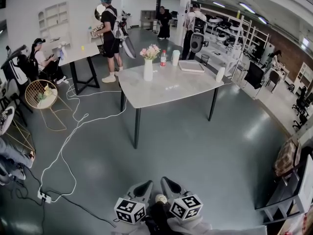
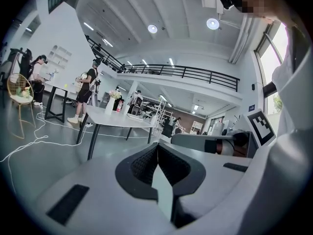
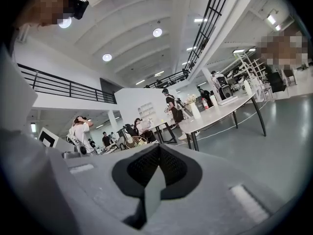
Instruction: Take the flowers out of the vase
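Observation:
Far ahead in the head view, a white vase (image 1: 148, 70) with pink flowers (image 1: 150, 51) stands on the light grey table (image 1: 171, 89). Both grippers are low at the frame's bottom, well short of the table. My left gripper (image 1: 147, 184) and right gripper (image 1: 165, 181) sit side by side, each with its marker cube behind it. In the left gripper view the left gripper (image 2: 157, 146) is shut with nothing between its pads, and the vase (image 2: 111, 105) is small and distant. The right gripper (image 3: 159, 147) is likewise shut and empty, with the vase (image 3: 195, 110) far off.
On the table also stand a red bottle (image 1: 163, 58), a white cup (image 1: 175, 58), a flat tray (image 1: 191, 66) and a white cylinder (image 1: 220, 74). White cables (image 1: 73, 126) and a power strip (image 1: 44, 196) lie on the floor at left. A gold wire chair (image 1: 41, 94) and several people are beyond.

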Demonstrator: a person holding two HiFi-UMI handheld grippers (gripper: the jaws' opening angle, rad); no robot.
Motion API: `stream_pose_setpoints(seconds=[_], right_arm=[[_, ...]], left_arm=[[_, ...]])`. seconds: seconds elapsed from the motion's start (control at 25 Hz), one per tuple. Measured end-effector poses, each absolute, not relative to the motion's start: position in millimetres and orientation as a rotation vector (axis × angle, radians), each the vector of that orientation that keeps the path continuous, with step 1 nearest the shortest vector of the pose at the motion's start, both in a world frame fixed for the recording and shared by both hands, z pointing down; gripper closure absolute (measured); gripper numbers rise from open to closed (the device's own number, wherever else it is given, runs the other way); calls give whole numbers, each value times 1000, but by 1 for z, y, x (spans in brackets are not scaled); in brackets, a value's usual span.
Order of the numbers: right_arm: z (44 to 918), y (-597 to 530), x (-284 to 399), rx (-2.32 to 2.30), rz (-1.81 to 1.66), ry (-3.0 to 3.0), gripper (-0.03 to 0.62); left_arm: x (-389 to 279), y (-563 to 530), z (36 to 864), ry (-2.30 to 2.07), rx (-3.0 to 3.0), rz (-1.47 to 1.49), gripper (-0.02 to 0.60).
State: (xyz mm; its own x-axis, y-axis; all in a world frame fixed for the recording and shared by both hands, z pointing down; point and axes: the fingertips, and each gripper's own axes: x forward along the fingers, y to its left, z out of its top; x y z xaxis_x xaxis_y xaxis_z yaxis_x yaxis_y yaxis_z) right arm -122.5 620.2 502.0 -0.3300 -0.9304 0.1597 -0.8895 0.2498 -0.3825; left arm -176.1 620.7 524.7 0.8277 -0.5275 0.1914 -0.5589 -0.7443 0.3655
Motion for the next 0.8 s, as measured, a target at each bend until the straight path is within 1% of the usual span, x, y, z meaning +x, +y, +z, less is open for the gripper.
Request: stream_pose_setpoints(seconds=[0.32,0.6,0.8], right_arm=[[497,560,-90,-1766,-645,2375,594],[496,507,-78,-1693,-658,2421,594],[495,479,-57,-1635,-662,2407,594]], left_arm=[[-153,568,520,-825,2606,102,580],[-136,514,518,-868,2601,98,580],[-114,486,519,-872,2605,95,580]])
